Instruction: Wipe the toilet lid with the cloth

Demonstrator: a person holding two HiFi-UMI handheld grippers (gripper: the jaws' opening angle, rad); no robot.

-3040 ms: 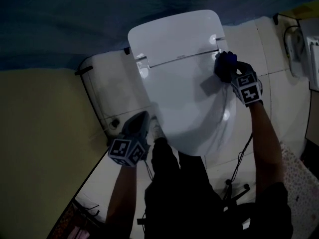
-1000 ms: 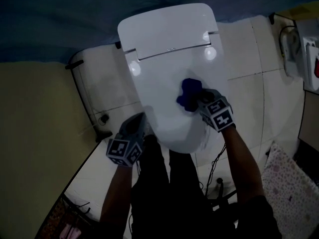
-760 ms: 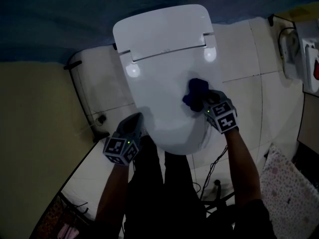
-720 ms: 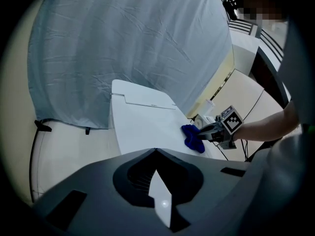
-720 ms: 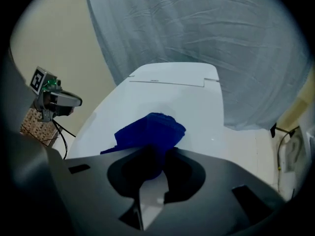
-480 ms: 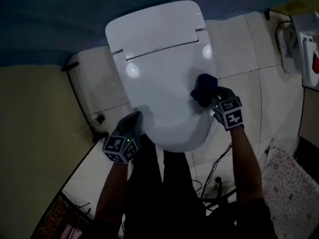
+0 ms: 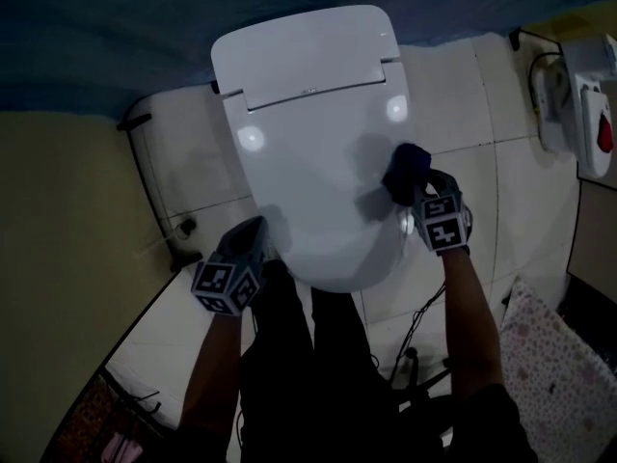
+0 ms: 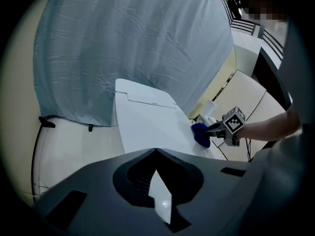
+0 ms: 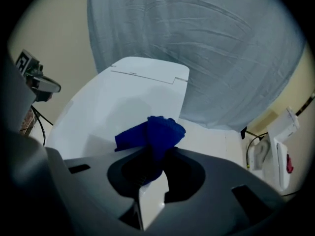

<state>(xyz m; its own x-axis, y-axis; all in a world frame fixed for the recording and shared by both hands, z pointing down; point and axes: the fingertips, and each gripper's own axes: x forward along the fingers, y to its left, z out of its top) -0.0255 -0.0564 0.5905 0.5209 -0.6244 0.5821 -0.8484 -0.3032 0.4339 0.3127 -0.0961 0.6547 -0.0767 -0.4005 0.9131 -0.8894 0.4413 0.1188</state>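
The white toilet lid (image 7: pixel 308 167) is down, seen from above in the head view. My right gripper (image 7: pixel 416 189) is shut on a bunched blue cloth (image 7: pixel 406 170), which rests on the lid's right edge. The right gripper view shows the cloth (image 9: pixel 152 134) sticking out from between the jaws over the lid (image 9: pixel 113 107). My left gripper (image 7: pixel 249 244) hovers at the lid's front left corner, shut with nothing in it. From the left gripper view, the cloth (image 8: pixel 200 134) and the right gripper (image 8: pixel 209 130) sit at the lid's (image 8: pixel 147 127) far side.
A blue-grey sheet (image 7: pixel 145 27) hangs behind the toilet. White floor tiles (image 7: pixel 463 95) surround it. A white wall unit (image 7: pixel 588 95) hangs at the right. Cables (image 7: pixel 419 340) lie on the floor by my legs, and a patterned mat (image 7: pixel 554 355) is at lower right.
My right gripper has dragged the cloth from the lid's back right hinge corner down to the middle, then out to the right edge. The left gripper has stayed near the front left corner.
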